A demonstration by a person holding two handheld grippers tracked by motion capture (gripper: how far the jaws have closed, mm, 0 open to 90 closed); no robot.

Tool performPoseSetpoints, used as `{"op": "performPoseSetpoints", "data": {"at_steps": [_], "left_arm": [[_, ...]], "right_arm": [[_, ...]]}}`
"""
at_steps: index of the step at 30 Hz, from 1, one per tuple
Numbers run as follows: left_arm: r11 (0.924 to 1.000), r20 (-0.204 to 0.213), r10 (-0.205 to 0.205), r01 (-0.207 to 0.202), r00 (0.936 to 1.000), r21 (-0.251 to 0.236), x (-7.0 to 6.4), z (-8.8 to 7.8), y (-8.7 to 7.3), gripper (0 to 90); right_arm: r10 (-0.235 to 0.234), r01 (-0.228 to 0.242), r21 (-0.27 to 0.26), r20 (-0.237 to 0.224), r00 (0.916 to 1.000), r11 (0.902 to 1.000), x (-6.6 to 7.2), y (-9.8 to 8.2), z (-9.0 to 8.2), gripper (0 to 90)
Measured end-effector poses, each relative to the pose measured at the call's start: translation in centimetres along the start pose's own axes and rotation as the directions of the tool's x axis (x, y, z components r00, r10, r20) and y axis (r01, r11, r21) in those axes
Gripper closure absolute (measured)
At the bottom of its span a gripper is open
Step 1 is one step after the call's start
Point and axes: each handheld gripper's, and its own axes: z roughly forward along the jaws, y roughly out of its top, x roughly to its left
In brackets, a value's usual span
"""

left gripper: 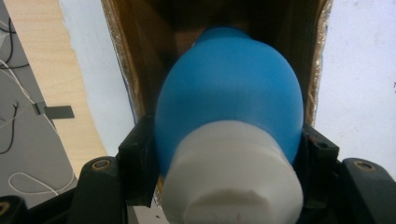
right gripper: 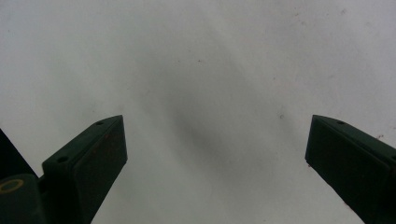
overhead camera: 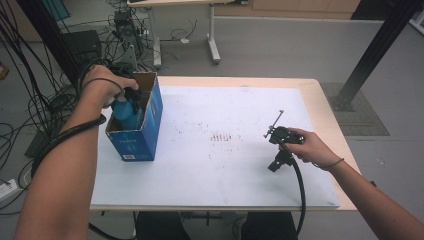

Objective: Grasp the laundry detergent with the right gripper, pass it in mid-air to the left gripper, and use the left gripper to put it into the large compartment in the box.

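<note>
The left gripper (left gripper: 229, 154) clamps a blue bottle (left gripper: 229, 98), seemingly white-capped, inside the open blue cardboard box (overhead camera: 150, 125). The right gripper (right gripper: 215, 154) hangs open over the white table (overhead camera: 225, 165).

This looks like a lab or test room. A plain wooden bench (overhead camera: 330, 115) under a white sheet (overhead camera: 225, 150) stands on grey floor. At ten o'clock, tangled black cables (overhead camera: 30, 100) and electronics boxes (overhead camera: 82, 45) crowd the floor; at twelve stands a wheeled desk frame (overhead camera: 212, 35), at two a black metal post (overhead camera: 375, 50).
</note>
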Motion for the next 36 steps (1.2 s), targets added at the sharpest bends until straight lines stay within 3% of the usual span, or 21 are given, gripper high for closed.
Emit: {"op": "performPoseSetpoints", "data": {"at_steps": [20,36], "left_arm": [[0.9993,0.012,0.004,-0.004,0.9999,0.038,-0.2,2.4,0.4,37.4],[0.9992,0.003,-0.001,0.001,1.0000,0.039,-0.3,3.2,0.6,37.4]], "right_arm": [[-0.004,0.004,-0.003,-0.005,1.0000,1.0000,-0.1,0.0,0.2,5.5],[0.004,-0.004,-0.004,-0.008,1.0000,1.0000,-0.2,-0.3,0.4,5.6]]}}
